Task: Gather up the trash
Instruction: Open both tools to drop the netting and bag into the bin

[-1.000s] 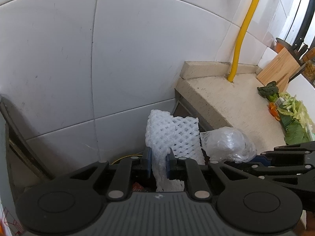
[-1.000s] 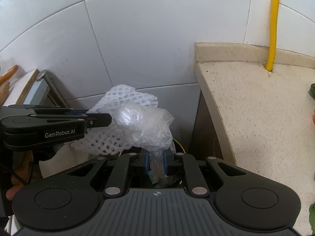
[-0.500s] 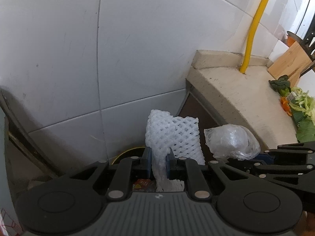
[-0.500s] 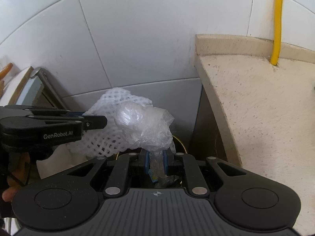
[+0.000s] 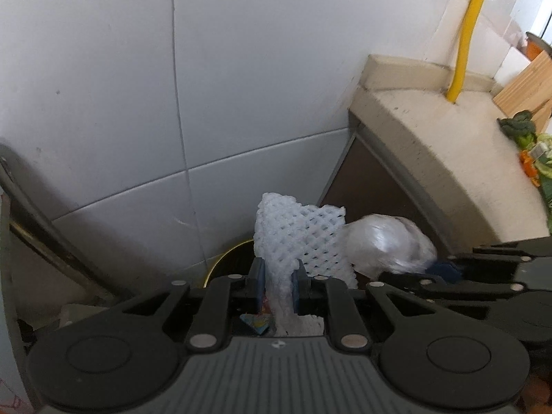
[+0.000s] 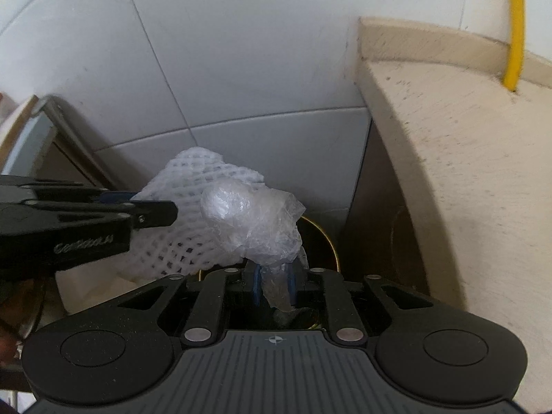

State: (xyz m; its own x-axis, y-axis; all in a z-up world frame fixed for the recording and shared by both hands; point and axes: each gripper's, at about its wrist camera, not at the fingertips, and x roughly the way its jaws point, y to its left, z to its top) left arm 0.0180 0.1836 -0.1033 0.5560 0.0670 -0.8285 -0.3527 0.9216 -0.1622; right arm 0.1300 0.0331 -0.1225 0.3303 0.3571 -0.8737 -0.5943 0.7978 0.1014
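Observation:
My left gripper (image 5: 278, 284) is shut on a white foam fruit net (image 5: 296, 238), which stands up between the blue pads. My right gripper (image 6: 272, 284) is shut on a crumpled clear plastic wrap (image 6: 255, 220). Both hang side by side over a bin with a yellow rim (image 6: 327, 241), also seen in the left wrist view (image 5: 224, 258). The net shows in the right wrist view (image 6: 193, 203) behind the wrap, with the left gripper (image 6: 151, 212) at its left. The wrap (image 5: 386, 245) and the right gripper (image 5: 445, 270) show at the right of the left wrist view. Colourful scraps (image 5: 257, 322) lie in the bin.
A white tiled wall (image 5: 241, 86) stands close behind. A beige stone counter (image 6: 465, 145) ends just right of the bin, with a yellow pipe (image 5: 465, 34), a wooden board (image 5: 528, 82) and vegetable scraps (image 5: 528, 145) on it. A dark slanted frame (image 6: 72, 131) leans at the left.
Both grippers have moved down and forward toward the bin with their loads; the yellow rim shows more and the counter sits higher in view.

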